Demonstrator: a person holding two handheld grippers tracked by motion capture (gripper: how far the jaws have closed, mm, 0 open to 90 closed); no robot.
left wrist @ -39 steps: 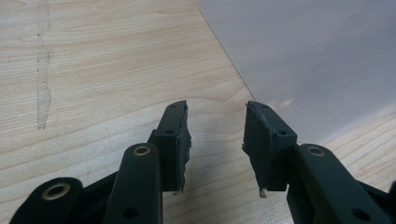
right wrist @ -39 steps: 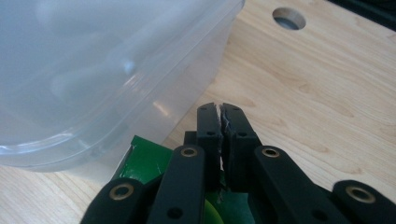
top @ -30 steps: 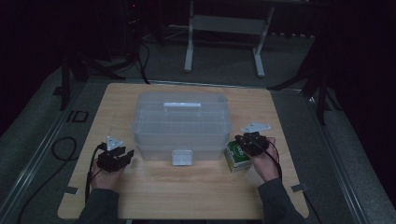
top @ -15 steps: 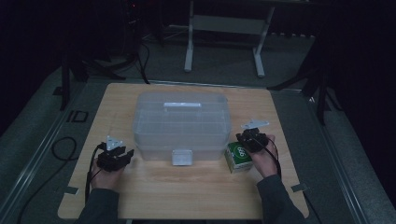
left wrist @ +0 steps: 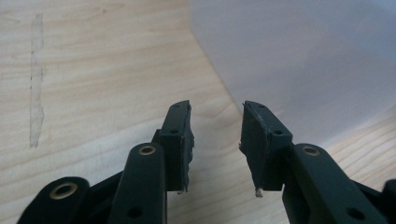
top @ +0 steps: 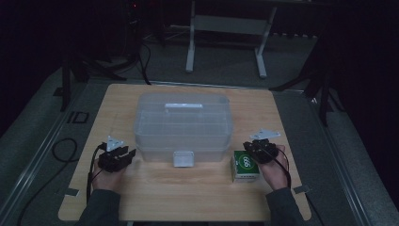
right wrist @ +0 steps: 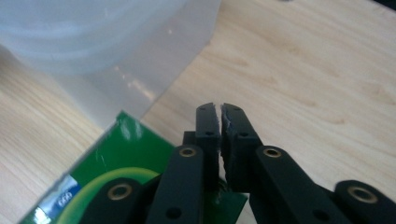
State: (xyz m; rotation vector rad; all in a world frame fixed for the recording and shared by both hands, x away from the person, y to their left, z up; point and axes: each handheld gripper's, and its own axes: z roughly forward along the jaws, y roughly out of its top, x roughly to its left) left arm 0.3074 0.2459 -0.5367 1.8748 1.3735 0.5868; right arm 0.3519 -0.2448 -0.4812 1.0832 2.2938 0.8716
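A clear plastic storage box (top: pixel 183 122) with a lid and a white front latch (top: pixel 183 158) stands mid-table. Its wall fills the upper right of the left gripper view (left wrist: pixel 303 60) and the upper left of the right gripper view (right wrist: pixel 93 42). My left gripper (top: pixel 126 154) rests on the table by the box's front left corner. It is open (left wrist: pixel 216 109); its jaws have just been closing a little, and only bare wood lies between them. A green carton (top: pixel 244 165) lies right of the latch. My right gripper (top: pixel 251 148) is shut and empty (right wrist: pixel 220 108), over the carton's corner (right wrist: pixel 112 158).
The wooden table (top: pixel 188 197) has bare room along its near edge and behind the box. A strip of tape residue (left wrist: pixel 35 84) marks the wood left of the left gripper. Cables (top: pixel 61 150) trail off the table's left side; stand legs (top: pixel 190 42) rise beyond the far edge.
The right hand with its gripper has shifted slightly to the right beside the green carton. The left hand has stayed where it was.
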